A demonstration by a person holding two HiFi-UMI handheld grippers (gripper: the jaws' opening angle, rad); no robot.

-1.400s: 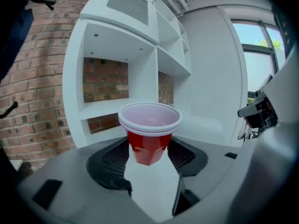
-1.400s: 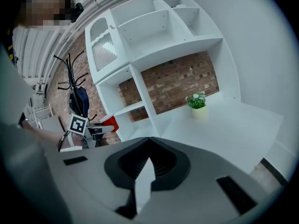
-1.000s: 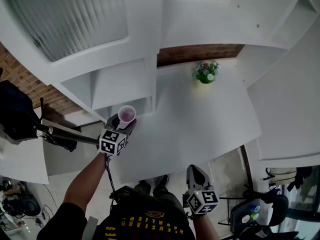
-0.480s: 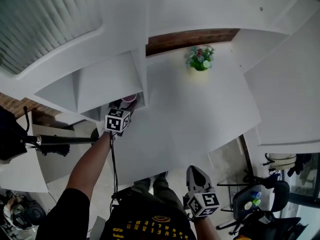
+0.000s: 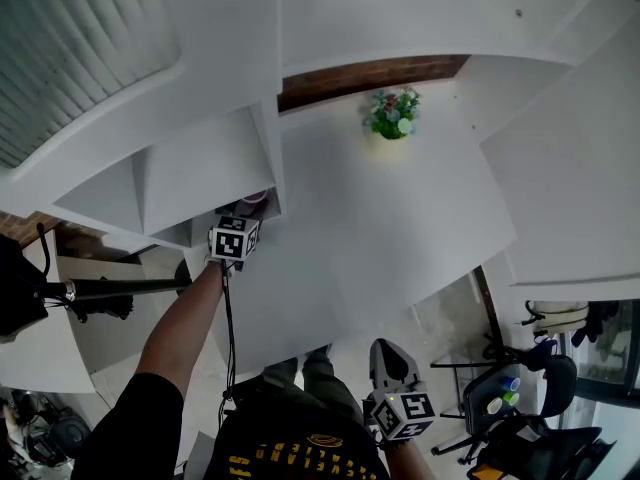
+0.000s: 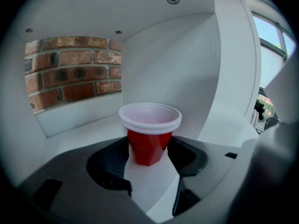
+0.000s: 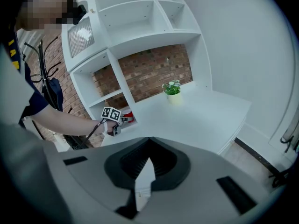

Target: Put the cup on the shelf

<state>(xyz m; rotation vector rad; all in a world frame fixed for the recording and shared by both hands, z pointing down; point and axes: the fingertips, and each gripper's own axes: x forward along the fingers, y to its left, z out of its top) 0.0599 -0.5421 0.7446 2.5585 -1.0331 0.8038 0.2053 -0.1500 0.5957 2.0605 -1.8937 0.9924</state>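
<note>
A red cup (image 6: 148, 148) with a white rim stands upright between the pads of my left gripper (image 6: 149, 149), which is shut on it. Cup and gripper are inside a low white shelf compartment (image 6: 77, 135) with a brick back wall. From the head view only the cup's rim (image 5: 255, 198) shows under the shelf edge, ahead of the left gripper (image 5: 247, 209). The right gripper view shows the cup (image 7: 127, 117) at the shelf's mouth. My right gripper (image 5: 387, 348) hangs low near my body, shut and empty, and in its own view (image 7: 148, 147) nothing is between the jaws.
A small potted plant (image 5: 392, 114) stands at the back of the white table (image 5: 400, 228). White shelf units (image 5: 200, 163) rise to the left and above. A black stand (image 5: 100, 290) is on the left, and a chair (image 5: 500, 398) at the lower right.
My left gripper has carried the cup forward from in front of the shelf into the low compartment. The right gripper has barely moved.
</note>
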